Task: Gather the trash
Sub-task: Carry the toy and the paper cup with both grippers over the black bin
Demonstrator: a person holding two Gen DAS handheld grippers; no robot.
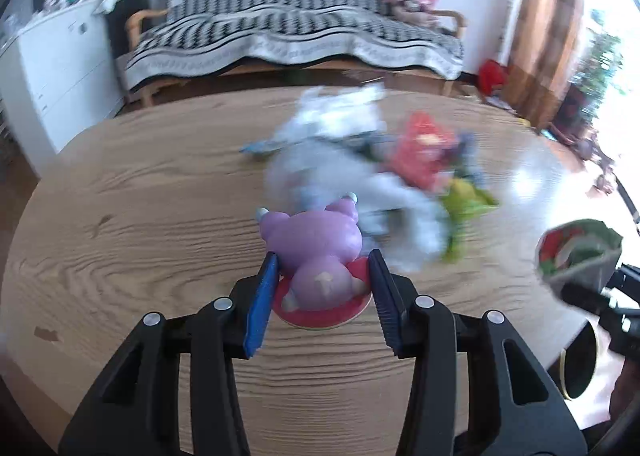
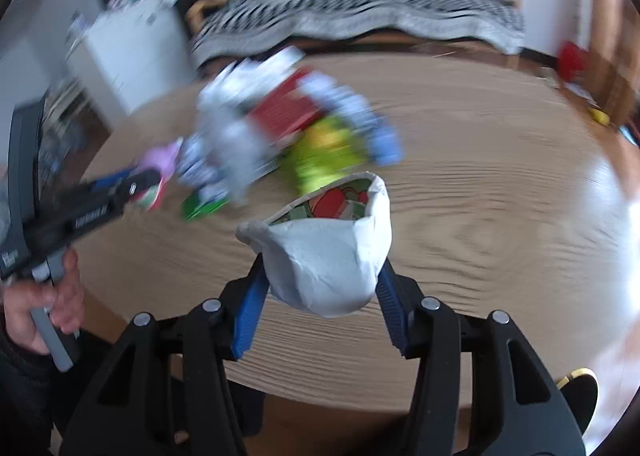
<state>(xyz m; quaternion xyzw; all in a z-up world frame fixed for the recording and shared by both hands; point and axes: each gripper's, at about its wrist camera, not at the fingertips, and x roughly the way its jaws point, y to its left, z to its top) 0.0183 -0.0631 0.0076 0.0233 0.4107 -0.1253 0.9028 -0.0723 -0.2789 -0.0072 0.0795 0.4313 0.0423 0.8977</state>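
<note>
Left wrist view: left gripper (image 1: 322, 276), 2 blue-padded fingers (image 1: 262, 302) set close on either side of a purple toy figure (image 1: 314, 252) on a red round base; pads look to be touching its flanks, so judged holding it. Toy: hard, smooth, light, likely slippery at the rounded body; the flat base rim is the surer hold.

Ahead of the fingers, near: heap of trash (image 1: 360, 172) on the table (image 1: 140, 216). White crumpled plastic or paper, a red wrapper, a green wrapper. Blurred; single pieces cannot be counted. Judged light, soft, crushable, apt to slide on the smooth wood; best taken at a bunched fold, not a flat face.

Right wrist view: right gripper (image 2: 322, 276), fingers (image 2: 250, 314) narrowed onto a crumpled paper cup (image 2: 326, 256), white outside, red-and-green print inside, mouth facing away from the fingers. Thin, dented, no stiffness; a firm squeeze will flatten it.

Room: bare table left of the left fingers and right of the right fingers. Table edge curves close below both grippers. A dark round bin (image 1: 578, 364) with a pale rim shows beyond that edge, right of the left fingers, partly hidden. Left gripper (image 2: 132, 188) sits well to the left of the right fingers; the heap lies between and ahead.
</note>
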